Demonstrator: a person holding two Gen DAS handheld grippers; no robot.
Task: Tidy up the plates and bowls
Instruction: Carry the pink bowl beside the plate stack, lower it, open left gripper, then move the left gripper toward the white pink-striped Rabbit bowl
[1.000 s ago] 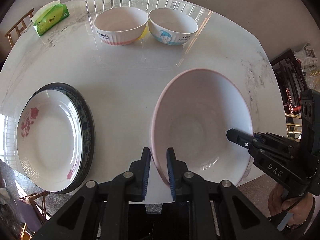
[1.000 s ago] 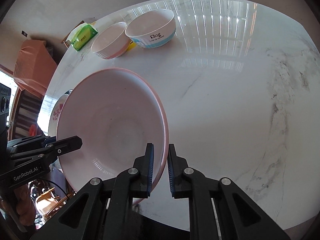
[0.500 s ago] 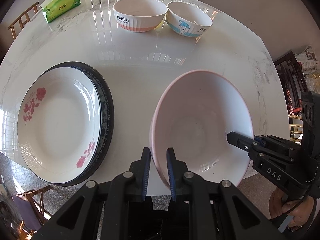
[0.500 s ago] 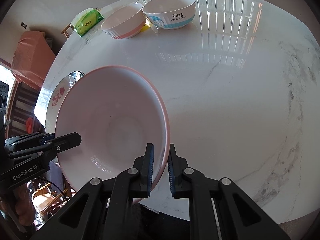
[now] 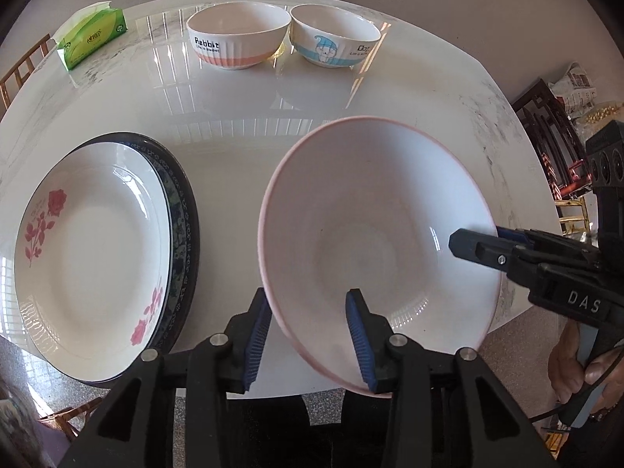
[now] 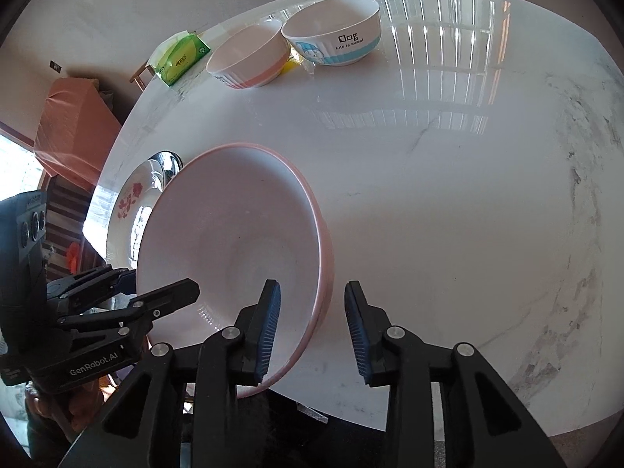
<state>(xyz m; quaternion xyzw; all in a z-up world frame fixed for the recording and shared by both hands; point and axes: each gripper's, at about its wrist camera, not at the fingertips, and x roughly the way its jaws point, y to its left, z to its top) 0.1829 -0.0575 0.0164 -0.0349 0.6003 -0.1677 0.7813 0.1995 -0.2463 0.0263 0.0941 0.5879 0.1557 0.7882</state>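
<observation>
From the left wrist view, the left gripper (image 5: 308, 325) has its jaws spread wide, one finger outside and one inside the near-left rim of the large pink-rimmed bowl (image 5: 374, 230), with a gap showing on both sides. The bowl sits at the near edge of the white marble table (image 5: 241, 117), its near rim overhanging that edge. The right gripper (image 5: 468, 243) reaches in over the bowl's right rim. Just left of the bowl, apart from it, a rose-patterned plate (image 5: 89, 253) lies stacked on a dark blue-patterned plate (image 5: 183, 226), also at the near edge. A broad bare stretch of tabletop separates these from the Rabbit bowl (image 5: 238, 35) and Dog bowl (image 5: 335, 41), side by side at the far edge, with a green tissue pack (image 5: 93, 39) toward the far-left edge.

From the right wrist view, the right gripper (image 6: 310, 327) is likewise open, its fingers straddling the bowl's (image 6: 234, 249) rim without pressing it. The left gripper (image 6: 163, 292) straddles the opposite rim. The table's (image 6: 448, 195) right half lies bare.
</observation>
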